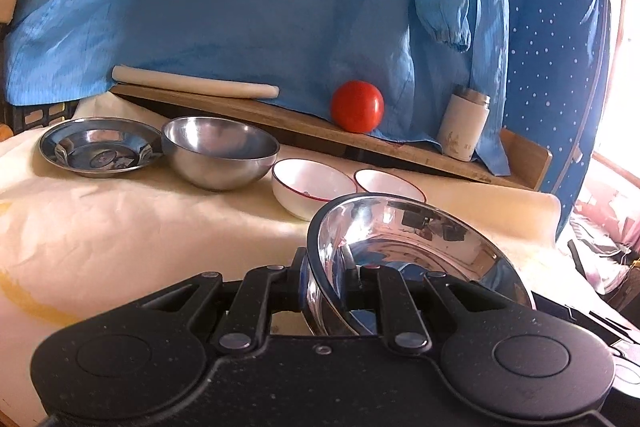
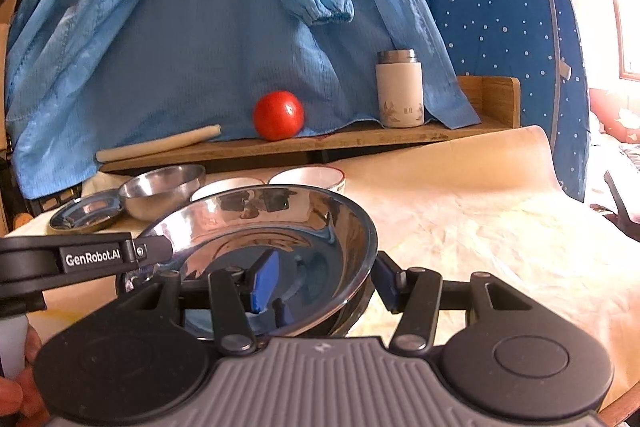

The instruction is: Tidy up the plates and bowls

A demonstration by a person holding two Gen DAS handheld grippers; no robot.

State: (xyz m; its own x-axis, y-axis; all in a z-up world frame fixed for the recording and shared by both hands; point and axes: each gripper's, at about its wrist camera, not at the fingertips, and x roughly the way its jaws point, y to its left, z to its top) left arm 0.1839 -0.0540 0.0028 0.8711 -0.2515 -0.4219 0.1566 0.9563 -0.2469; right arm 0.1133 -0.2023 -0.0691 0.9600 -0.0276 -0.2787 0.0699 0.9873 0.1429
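Observation:
A shiny steel plate (image 1: 416,247) is tilted up in front of me, its near rim pinched in my left gripper (image 1: 326,283), which is shut on it. In the right wrist view the same plate (image 2: 280,227) lies between the fingers of my right gripper (image 2: 320,283), whose blue pads stand apart on either side of its rim; the left gripper (image 2: 160,251) holds its left edge. On the cream cloth behind are a steel plate (image 1: 100,147), a steel bowl (image 1: 220,151) and two white red-rimmed bowls (image 1: 312,187) (image 1: 388,183).
A wooden shelf board (image 1: 304,123) along the back carries a rolling pin (image 1: 192,83), a red tomato (image 1: 357,105) and a white flask (image 1: 464,127). Blue cloth (image 1: 280,7) hangs behind. The cream cloth (image 2: 480,227) stretches to the right.

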